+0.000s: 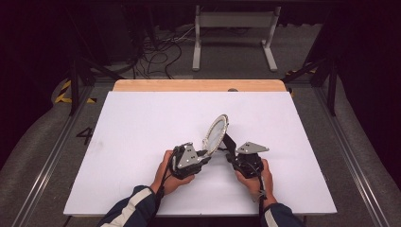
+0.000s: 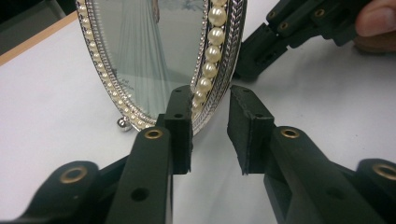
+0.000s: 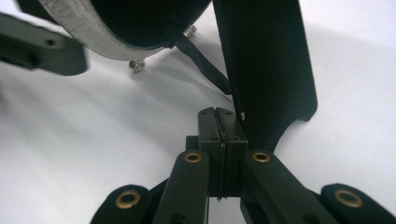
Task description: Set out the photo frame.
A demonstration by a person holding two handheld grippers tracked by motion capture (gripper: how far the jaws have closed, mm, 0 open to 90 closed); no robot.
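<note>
An oval picture frame [image 1: 216,133] with a pearl and silver rim stands tilted on the white table top [image 1: 142,123]. In the left gripper view the frame's glass [image 2: 140,56] fills the upper middle. My left gripper [image 2: 210,100] is open, its jaws on either side of the rim's lower edge, with a gap left at the right pad. In the high view it [image 1: 204,153] sits at the frame's near left. My right gripper [image 3: 218,112] is shut, its tips against the lower edge of the frame's black back stand [image 3: 266,60], with nothing seen between the pads.
The white top lies on a wooden table whose far edge [image 1: 198,85] shows at the back. Beyond it are cables [image 1: 156,56] and a white stand [image 1: 234,28] on the grey floor. Metal rails run along both sides of the table.
</note>
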